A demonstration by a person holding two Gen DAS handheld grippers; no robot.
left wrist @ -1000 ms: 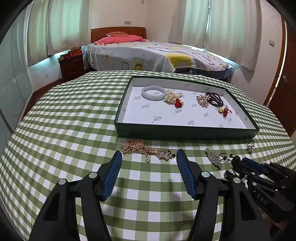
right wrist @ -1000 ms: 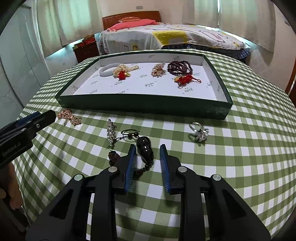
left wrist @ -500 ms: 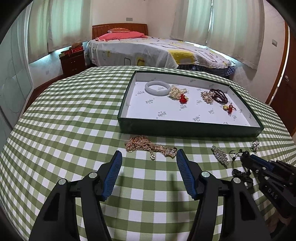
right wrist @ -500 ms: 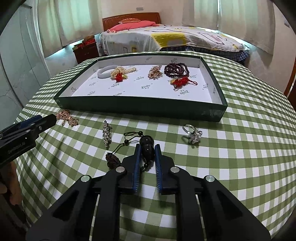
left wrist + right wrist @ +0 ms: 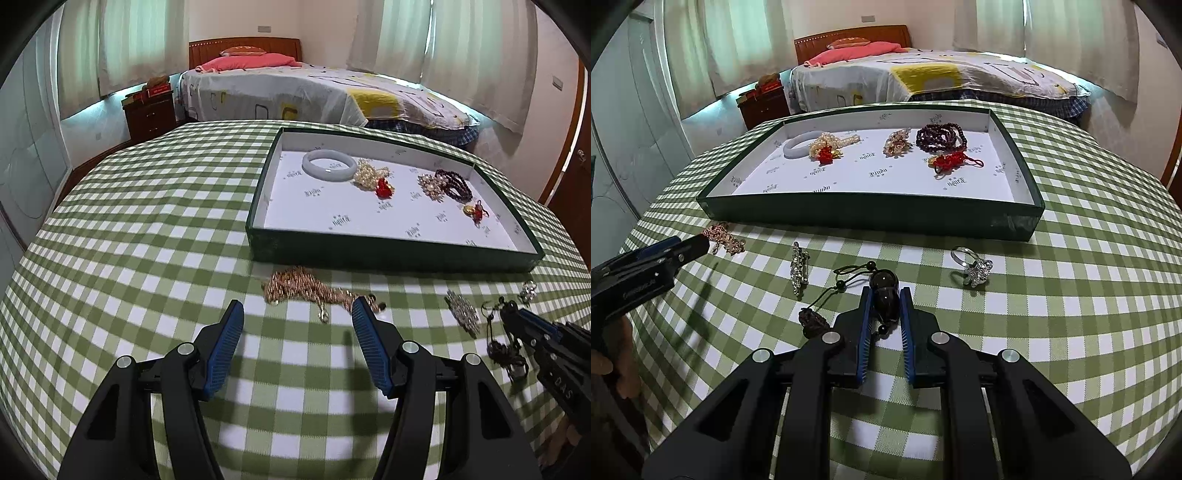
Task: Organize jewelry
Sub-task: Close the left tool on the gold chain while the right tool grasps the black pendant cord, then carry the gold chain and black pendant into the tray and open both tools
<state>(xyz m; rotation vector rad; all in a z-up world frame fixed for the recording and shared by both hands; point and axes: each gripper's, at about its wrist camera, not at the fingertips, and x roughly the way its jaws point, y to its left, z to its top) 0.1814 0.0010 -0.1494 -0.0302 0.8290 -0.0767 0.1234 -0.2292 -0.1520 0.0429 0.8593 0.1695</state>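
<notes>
My right gripper [image 5: 885,295] is shut on a black gourd pendant [image 5: 884,291] with a dark cord and carved bead [image 5: 813,318], low over the checked table. It also shows in the left wrist view [image 5: 511,314]. My left gripper [image 5: 297,317] is open and empty, just short of a gold chain [image 5: 306,288]; it also shows in the right wrist view [image 5: 698,245]. The green tray [image 5: 871,212] holds a white bangle [image 5: 796,146], pearls, dark beads [image 5: 940,136] and red knots.
A crystal brooch [image 5: 798,267] and a silver ring [image 5: 973,267] lie on the cloth in front of the tray. The round table's edge curves away left and right. A bed [image 5: 314,96] and nightstand stand beyond.
My right gripper closed on the black pendant and holds it. My left gripper drew back and to the left a little, still open.
</notes>
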